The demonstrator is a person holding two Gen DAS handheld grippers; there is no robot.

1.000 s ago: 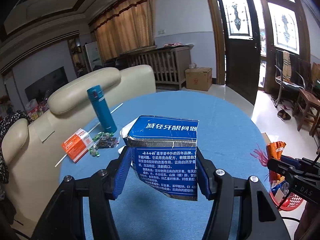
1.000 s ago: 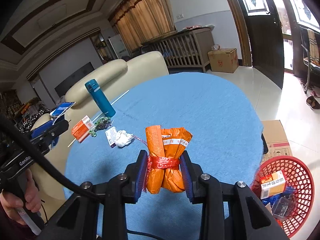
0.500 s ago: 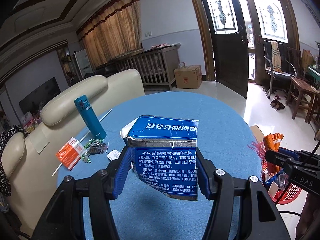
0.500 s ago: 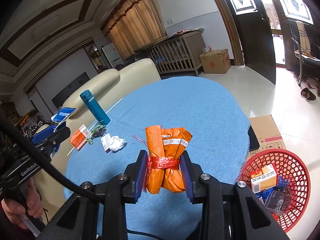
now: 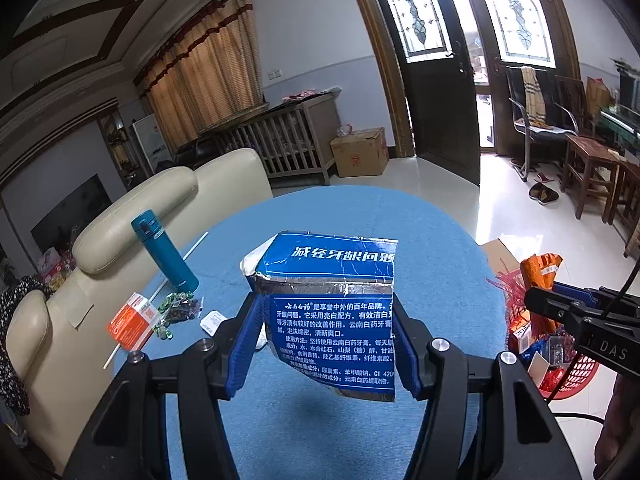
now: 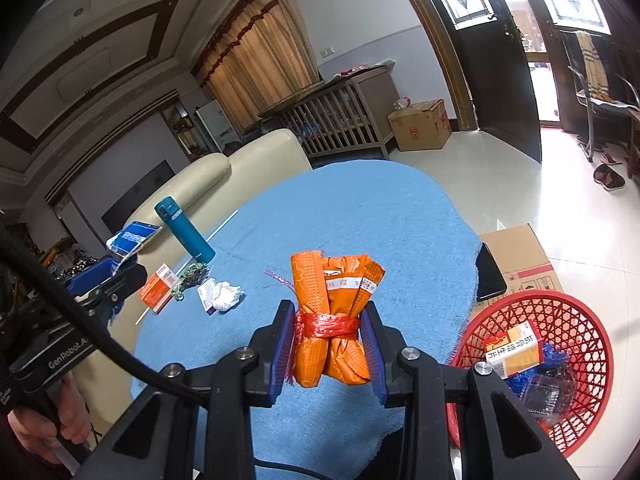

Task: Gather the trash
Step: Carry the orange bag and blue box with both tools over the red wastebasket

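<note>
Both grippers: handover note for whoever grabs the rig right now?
Left gripper: shut on the blue toothpaste box, held above the table.
Right gripper: shut on the orange wrapper bundle.
Red basket on the floor right of the table already holds a small carton and plastic scraps.
Left: drop both, then the orange box, crumpled tissue, packet and candy wrappers by the teal flask.
</note>
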